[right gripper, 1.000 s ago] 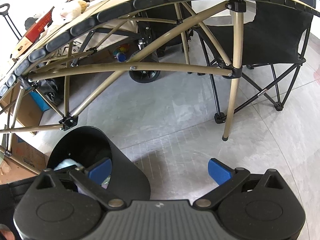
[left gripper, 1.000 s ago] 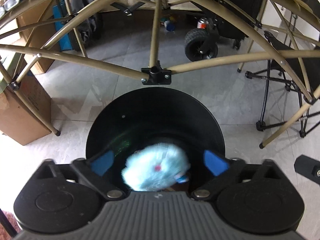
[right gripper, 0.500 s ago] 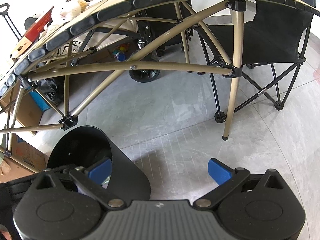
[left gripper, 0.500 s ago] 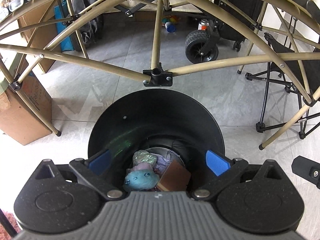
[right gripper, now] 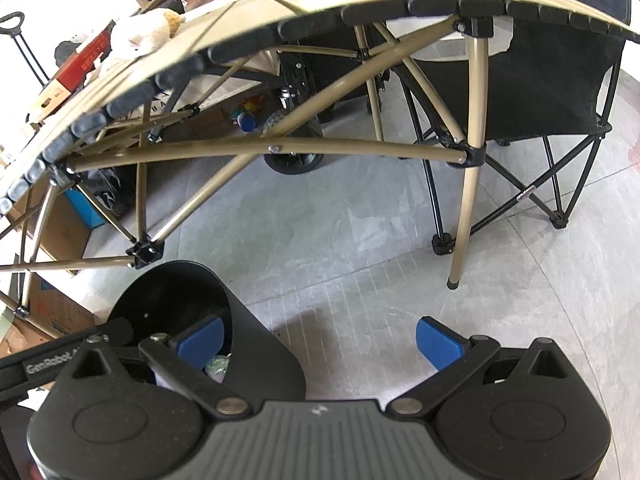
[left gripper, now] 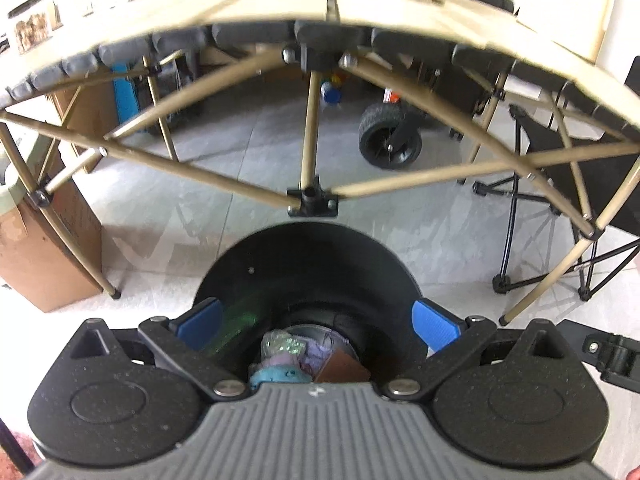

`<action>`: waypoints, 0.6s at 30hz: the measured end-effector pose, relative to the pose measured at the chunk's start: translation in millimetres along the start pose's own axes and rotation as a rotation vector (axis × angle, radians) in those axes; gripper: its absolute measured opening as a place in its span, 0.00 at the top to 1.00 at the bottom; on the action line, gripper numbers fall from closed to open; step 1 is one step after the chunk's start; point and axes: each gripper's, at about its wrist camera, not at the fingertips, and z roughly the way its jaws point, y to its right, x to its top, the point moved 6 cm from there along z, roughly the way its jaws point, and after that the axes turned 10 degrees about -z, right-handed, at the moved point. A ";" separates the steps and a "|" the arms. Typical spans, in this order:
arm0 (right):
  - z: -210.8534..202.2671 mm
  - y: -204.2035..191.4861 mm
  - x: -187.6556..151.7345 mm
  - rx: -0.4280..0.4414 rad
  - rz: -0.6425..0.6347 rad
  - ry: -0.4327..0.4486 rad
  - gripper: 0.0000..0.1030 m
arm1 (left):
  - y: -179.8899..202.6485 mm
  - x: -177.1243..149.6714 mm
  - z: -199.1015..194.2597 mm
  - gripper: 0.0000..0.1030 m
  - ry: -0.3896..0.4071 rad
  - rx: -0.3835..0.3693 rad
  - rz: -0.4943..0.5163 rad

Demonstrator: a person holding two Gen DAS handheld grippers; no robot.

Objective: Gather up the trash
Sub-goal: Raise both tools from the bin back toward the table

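A black round trash bin (left gripper: 308, 256) stands on the floor under the folding table's front edge. Its bottom holds a pale blue crumpled wad (left gripper: 276, 374), a clear wrapper (left gripper: 282, 344) and a brown card piece (left gripper: 340, 366). My left gripper (left gripper: 318, 322) hangs open right above the bin's mouth with nothing between its blue fingers. In the right wrist view the same bin (right gripper: 256, 356) sits at the lower left. My right gripper (right gripper: 318, 338) is open and empty over the bare floor, its left finger (right gripper: 200, 338) above the bin's rim.
A tan folding table (left gripper: 320, 4) with a crossed tube frame arches overhead, white crumpled items (right gripper: 140, 34) and a red box (right gripper: 86, 60) on top. Cardboard boxes (left gripper: 44, 252) stand left, a black camp chair (right gripper: 540, 92) right, a cart wheel (left gripper: 390, 140) behind.
The pale blue wad fell from between my left fingers and now lies in the bin. Both grippers have risen since, so the table's top edge comes into view.
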 end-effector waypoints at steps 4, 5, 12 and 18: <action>-8.5 0.2 3.8 0.004 -0.004 0.028 0.00 | -2.8 7.1 -18.3 0.00 0.049 -0.020 -0.001; -10.5 0.6 4.6 0.006 -0.003 0.035 0.00 | -3.3 8.8 -22.8 0.00 0.062 -0.027 -0.002; -34.0 -4.8 13.8 0.018 -0.018 0.110 0.00 | -8.4 23.0 -58.1 0.00 0.173 -0.072 -0.015; -62.4 -17.2 28.5 0.060 -0.042 0.201 0.00 | -12.9 35.3 -83.0 0.00 0.242 -0.104 -0.030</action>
